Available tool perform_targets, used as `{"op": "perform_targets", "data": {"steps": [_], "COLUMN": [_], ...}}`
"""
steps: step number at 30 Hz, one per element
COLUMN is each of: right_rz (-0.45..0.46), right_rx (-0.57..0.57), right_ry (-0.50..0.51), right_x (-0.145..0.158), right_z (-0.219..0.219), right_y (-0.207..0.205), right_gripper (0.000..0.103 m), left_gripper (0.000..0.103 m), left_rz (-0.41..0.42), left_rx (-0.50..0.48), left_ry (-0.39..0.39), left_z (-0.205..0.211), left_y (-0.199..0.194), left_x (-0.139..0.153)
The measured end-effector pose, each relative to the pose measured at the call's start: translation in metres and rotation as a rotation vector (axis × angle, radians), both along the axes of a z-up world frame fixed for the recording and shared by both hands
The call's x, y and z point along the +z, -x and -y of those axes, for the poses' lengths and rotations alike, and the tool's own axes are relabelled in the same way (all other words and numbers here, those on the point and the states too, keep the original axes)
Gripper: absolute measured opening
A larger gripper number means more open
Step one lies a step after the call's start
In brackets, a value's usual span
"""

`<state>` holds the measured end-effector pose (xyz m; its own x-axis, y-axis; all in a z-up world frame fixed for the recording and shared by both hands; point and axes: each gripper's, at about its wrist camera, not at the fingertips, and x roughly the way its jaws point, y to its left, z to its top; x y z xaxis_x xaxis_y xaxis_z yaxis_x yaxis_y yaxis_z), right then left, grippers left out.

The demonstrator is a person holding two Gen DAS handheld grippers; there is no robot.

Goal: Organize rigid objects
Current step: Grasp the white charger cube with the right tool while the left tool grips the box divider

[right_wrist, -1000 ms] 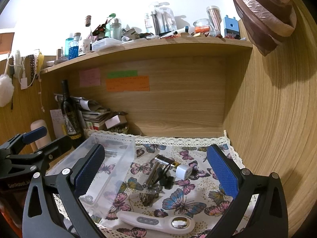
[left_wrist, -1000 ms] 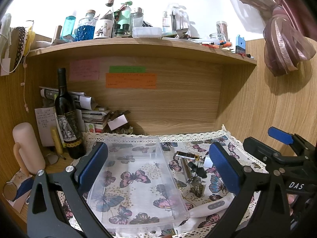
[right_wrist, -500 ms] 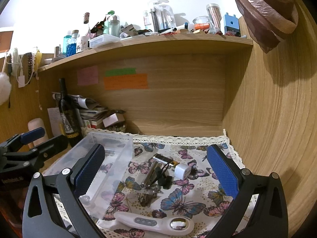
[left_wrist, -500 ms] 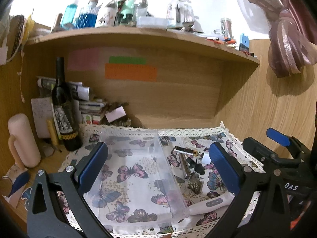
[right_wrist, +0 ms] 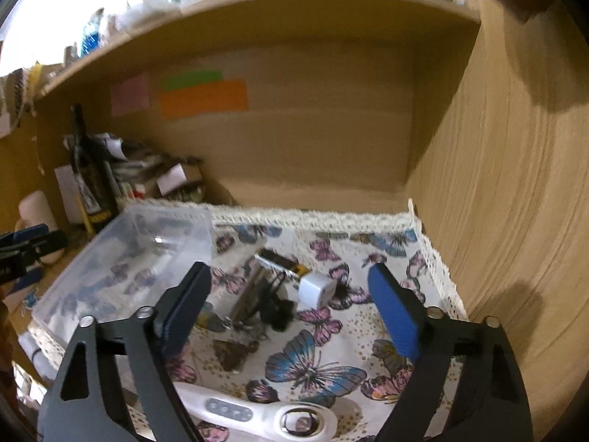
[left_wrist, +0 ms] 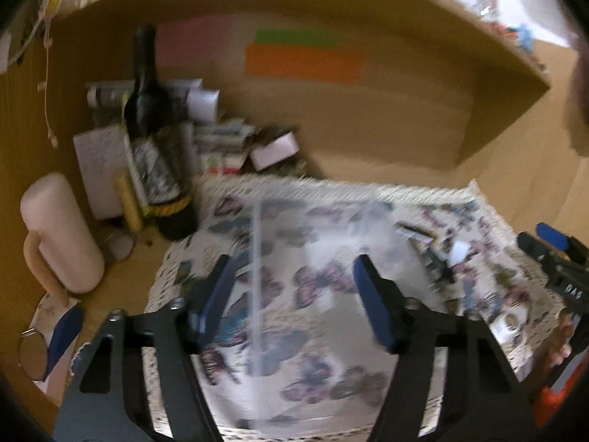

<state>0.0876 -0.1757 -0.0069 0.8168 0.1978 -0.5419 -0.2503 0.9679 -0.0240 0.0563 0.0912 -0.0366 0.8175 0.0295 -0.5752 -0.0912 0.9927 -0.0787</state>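
Both jaws closing on nothing; right gripper [right_wrist: 291, 316] frames the white charger [right_wrist: 316, 290], light, hard, slick; pinch its flat sides.

Both grippers tilt downward with nothing between their fingers. The left gripper [left_wrist: 291, 296] is closing, and the right gripper [right_wrist: 289, 311], standing wider, is closing too.

Clutter at the back of the wooden nook
A dark wine bottle [left_wrist: 156, 140] stands left, beside a pale pink cylinder [left_wrist: 60, 235]; orange [right_wrist: 203, 98], green [right_wrist: 191, 78] and pink notes [right_wrist: 130, 94] cling to the back panel
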Motion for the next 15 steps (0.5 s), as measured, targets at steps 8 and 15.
{"op": "perform_targets", "data": {"steps": [8, 15], "right_rz": [-0.138, -0.260], "right_rx": [-0.002, 0.005], "right_ry": [0.052, 0.097], "right_x": [-0.019, -0.037], "right_z": [0.006, 0.002], "right_y": [-0.028, -0.054], "right_gripper": [0.061, 0.054], "left_gripper": [0.039, 0.021], "left_rz": [-0.172, -0.284], "left_rx": [-0.013, -0.088], "left_ry": [0.021, 0.036], "left_z": [-0.032, -0.032], "left_y": [-0.028, -0.048], "left_x": [-0.022, -0.034]}}
